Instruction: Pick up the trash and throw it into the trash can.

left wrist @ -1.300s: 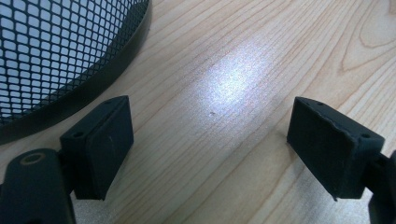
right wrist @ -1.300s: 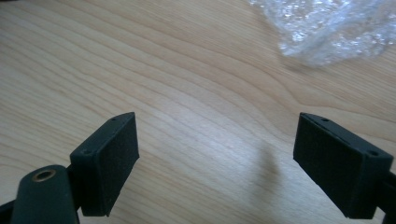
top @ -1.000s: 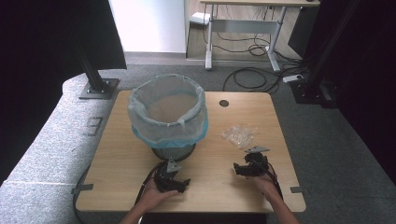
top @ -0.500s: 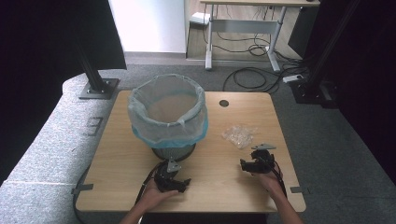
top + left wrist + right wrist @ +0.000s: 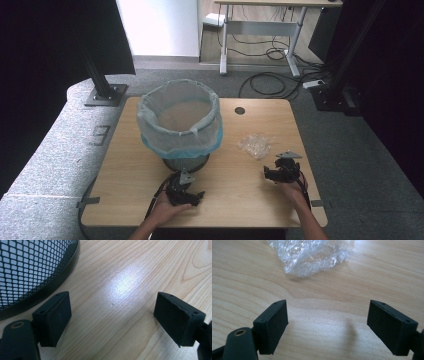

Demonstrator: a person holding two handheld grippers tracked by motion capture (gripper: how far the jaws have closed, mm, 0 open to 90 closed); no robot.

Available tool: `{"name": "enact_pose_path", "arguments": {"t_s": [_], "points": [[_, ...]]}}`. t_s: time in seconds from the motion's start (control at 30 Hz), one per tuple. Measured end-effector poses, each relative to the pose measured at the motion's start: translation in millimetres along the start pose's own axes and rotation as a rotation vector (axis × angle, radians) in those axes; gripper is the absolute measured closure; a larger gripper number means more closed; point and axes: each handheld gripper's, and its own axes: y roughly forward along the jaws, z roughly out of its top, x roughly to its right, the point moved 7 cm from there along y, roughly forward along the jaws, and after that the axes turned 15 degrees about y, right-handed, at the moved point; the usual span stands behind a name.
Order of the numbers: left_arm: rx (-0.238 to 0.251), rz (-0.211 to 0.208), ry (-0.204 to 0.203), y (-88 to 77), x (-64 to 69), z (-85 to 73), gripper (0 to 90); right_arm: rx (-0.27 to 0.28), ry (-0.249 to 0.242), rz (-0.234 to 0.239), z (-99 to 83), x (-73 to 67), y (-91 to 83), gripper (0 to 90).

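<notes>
- Since the earlier frames, right gripper point(image 5: 281, 172) has shifted toward the right edge, now lower right of the high view; jaws wide apart, empty.
- Left gripper point(image 5: 186, 192), bottom centre, gapes empty.
- Crumpled plastic wrap point(image 5: 310, 255) lies just ahead, upper centre: advance, straddle it, close gently.
- Lined mesh bin point(image 5: 180, 125) stands beyond.

**Three cameras covered one wooden table**

The high view looked forward and down from the near edge over the whole table point(image 5: 235, 185). Each gripper view sat low, close to the wood. The right one faced the crumpled plastic wrap point(image 5: 309, 255), the left the mesh bin point(image 5: 27, 270).
</notes>
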Motion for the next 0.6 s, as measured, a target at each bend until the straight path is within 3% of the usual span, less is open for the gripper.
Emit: {"name": "enact_pose_path", "arguments": {"t_s": [0.1,0.27,0.6], "points": [[0.001,0.001,-0.002,0.3,0.2,0.4,14.5,0.018,0.011,0.017,2.8,-2.0,0.7,16.9],[0.001,0.003,-0.004,0.9,0.4,0.9,14.5,0.034,-0.023,0.015,4.2,-7.8,6.1,18.3],[0.000,0.004,-0.005,1.3,0.6,1.4,14.6,0.054,-0.007,0.031,14.7,-13.7,17.6,24.7]]}}
